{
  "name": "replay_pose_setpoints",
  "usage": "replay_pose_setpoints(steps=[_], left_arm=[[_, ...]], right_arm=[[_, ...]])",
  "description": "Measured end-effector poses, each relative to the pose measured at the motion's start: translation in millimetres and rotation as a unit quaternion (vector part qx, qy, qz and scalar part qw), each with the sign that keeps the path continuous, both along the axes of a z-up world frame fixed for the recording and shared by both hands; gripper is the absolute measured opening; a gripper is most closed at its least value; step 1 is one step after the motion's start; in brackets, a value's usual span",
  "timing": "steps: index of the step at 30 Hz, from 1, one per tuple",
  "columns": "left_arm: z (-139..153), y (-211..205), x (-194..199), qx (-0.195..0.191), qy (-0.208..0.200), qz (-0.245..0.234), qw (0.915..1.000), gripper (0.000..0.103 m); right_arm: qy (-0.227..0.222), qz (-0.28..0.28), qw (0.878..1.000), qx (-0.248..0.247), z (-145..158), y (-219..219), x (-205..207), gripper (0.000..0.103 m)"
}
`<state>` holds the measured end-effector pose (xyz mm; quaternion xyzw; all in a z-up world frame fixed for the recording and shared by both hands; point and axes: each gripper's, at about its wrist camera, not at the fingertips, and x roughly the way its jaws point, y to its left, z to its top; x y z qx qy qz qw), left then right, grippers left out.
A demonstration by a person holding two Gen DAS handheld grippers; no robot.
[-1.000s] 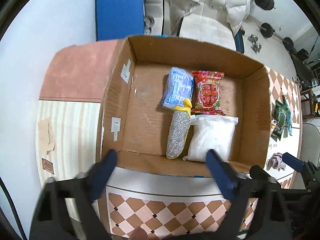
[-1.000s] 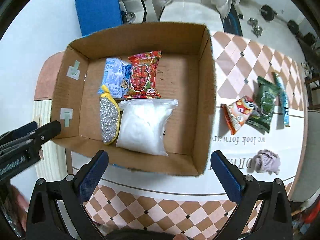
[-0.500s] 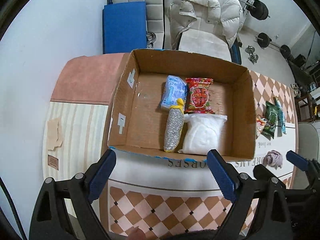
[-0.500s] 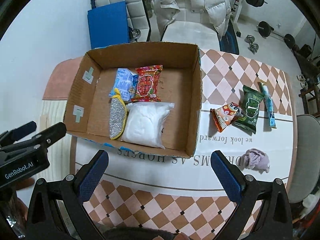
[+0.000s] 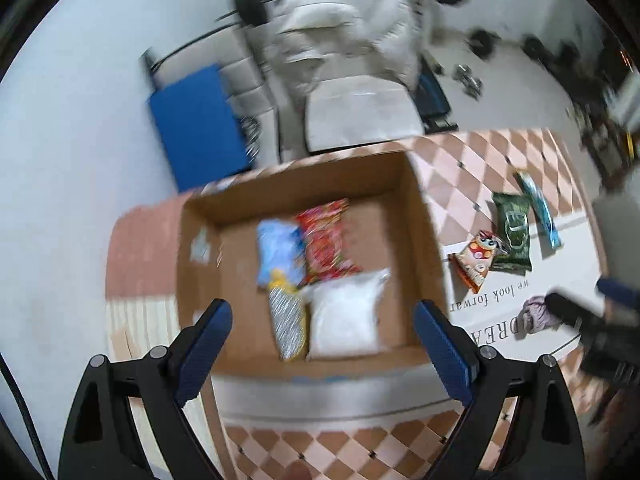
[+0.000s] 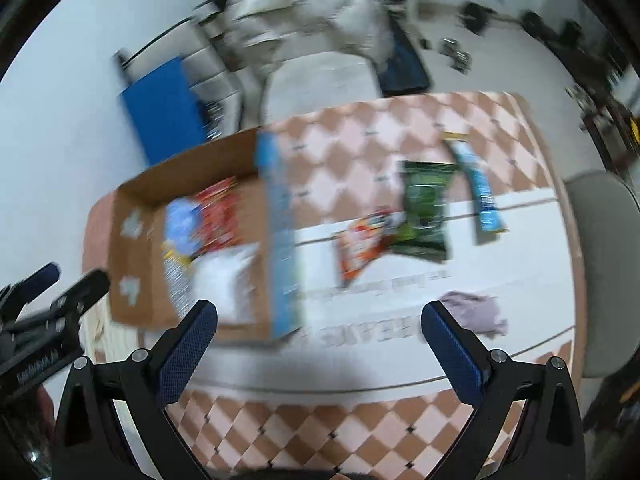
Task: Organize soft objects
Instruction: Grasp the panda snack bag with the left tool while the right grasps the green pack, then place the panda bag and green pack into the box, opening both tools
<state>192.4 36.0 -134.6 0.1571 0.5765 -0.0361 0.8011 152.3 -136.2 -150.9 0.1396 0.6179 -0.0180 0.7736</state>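
Observation:
An open cardboard box on the table holds a blue packet, a red snack bag, a silver scrubber and a white bag. To its right lie an orange snack bag, a green packet, a blue stick pack and a crumpled grey cloth. My left gripper hangs open and empty above the box's near wall. My right gripper is open and empty above the tablecloth between box and cloth. Both views are motion-blurred.
A checkered tablecloth with a white lettered band covers the table. Beyond the far edge stand a blue pad, a chair with a white jacket and dumbbells on the floor. A grey chair seat is at the right.
Both grippers have risen and swung to the right, so the box has slid left in each view and the loose packets and cloth have come nearer the middle. Jaws stayed open.

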Motion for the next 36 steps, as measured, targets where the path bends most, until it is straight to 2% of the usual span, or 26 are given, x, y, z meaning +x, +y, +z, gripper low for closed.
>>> replay_pose_setpoints(steps=[3, 4, 7, 11, 15, 16, 17, 19, 22, 23, 26, 30, 32, 36], left_arm=[[-22.7, -50.6, 20.5, 0.049, -0.003, -0.061, 0.9969, 0.093], [-35.5, -69.3, 28.3, 0.071, 0.001, -0.086, 0.9937, 0.093], [-63.2, -103.1, 44.2, 0.107, 0.014, -0.130, 0.9856, 0.093], [-102.8, -136.9, 62.7, 0.138, 0.047, -0.167, 0.9751, 0.093], [-128.2, -150.2, 71.3, 0.144, 0.084, -0.180, 0.9693, 0.090], [-132.6, -151.7, 72.4, 0.143, 0.092, -0.181, 0.9686, 0.090], [-137.0, -153.7, 73.1, 0.141, 0.100, -0.184, 0.9676, 0.090], [-144.4, -159.2, 73.9, 0.136, 0.114, -0.195, 0.9647, 0.090], [-155.2, -170.6, 75.4, 0.123, 0.135, -0.215, 0.9595, 0.090], [-159.2, -175.5, 76.0, 0.121, 0.142, -0.224, 0.9566, 0.090], [-181.3, -193.9, 77.1, 0.120, 0.179, -0.261, 0.9410, 0.090], [-224.7, -213.3, 74.5, 0.125, 0.258, -0.305, 0.9080, 0.090], [-243.0, -218.5, 72.5, 0.120, 0.293, -0.312, 0.8957, 0.090], [-266.8, -224.1, 71.8, 0.120, 0.310, -0.302, 0.8934, 0.090]], right_arm=[[0.024, -0.047, 0.999, 0.007, -30.4, -53.0, 22.6, 0.103], [0.032, -0.060, 0.998, 0.015, -42.7, -67.2, 31.3, 0.103], [0.075, -0.086, 0.992, 0.053, -91.3, -101.6, 60.8, 0.102], [0.127, -0.104, 0.984, 0.077, -154.6, -123.9, 93.1, 0.095], [0.150, -0.100, 0.980, 0.087, -195.3, -124.7, 108.4, 0.095], [0.156, -0.094, 0.980, 0.085, -203.5, -123.9, 111.3, 0.092], [0.162, -0.088, 0.980, 0.080, -209.7, -123.5, 111.9, 0.078], [0.177, -0.078, 0.979, 0.062, -216.9, -125.4, 110.5, 0.054], [0.193, -0.071, 0.977, 0.050, -216.7, -140.1, 95.7, 0.050], [0.195, -0.069, 0.977, 0.048, -215.5, -144.9, 92.0, 0.050], [0.205, -0.067, 0.975, 0.044, -212.8, -162.7, 75.2, 0.050], [0.207, -0.073, 0.974, 0.055, -209.9, -179.1, 61.5, 0.050], [0.207, -0.075, 0.973, 0.063, -211.0, -183.0, 59.8, 0.050], [0.209, -0.077, 0.973, 0.065, -216.6, -184.2, 54.9, 0.054]])
